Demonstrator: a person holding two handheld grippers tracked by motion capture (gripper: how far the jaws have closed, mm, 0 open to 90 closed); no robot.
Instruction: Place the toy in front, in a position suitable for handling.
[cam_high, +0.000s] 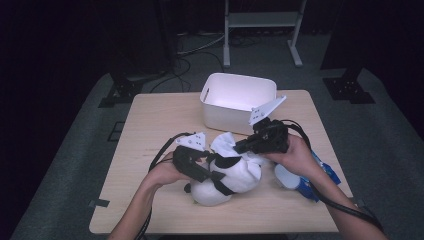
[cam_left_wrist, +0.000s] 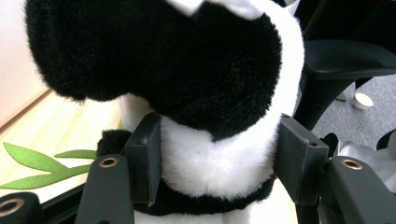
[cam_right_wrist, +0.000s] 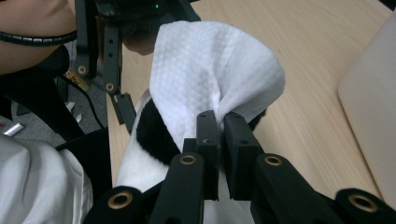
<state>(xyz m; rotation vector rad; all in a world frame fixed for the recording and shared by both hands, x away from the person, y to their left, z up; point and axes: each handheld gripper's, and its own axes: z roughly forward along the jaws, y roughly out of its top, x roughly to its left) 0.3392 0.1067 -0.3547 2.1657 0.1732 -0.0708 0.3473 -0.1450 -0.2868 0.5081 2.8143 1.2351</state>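
A: You're pinning the plush panda (cam_high: 227, 177) with your left gripper (cam_high: 196, 165) — its jaws are standing part-way open, and the pads (cam_left_wrist: 145, 156) are pressing into the white fur below the black patch, one on each side.

B: And my right gripper (cam_high: 250, 145)?

A: It's closed down tight on a fold of the white wipe (cam_right_wrist: 210, 70), and the cloth is ballooning out beyond the jaws. Measured from the panda, the wipe is sitting on its top, on the side toward the white bin (cam_high: 239, 100) — your right gripper is coming at it from the bin side, your left from the opposite, near side.

B: So which way is the stroke running?

A: I'm judging the panda's long axis as lying roughly across the table (cam_high: 150, 130), from your left hand toward your right. The wipe is draping over the upper end, so you're probably needing to draw it along that axis, away from the left gripper's hold.

B: Which hand is doing the work?

A: The right one is nearer the wipe; the left is just anchoring.
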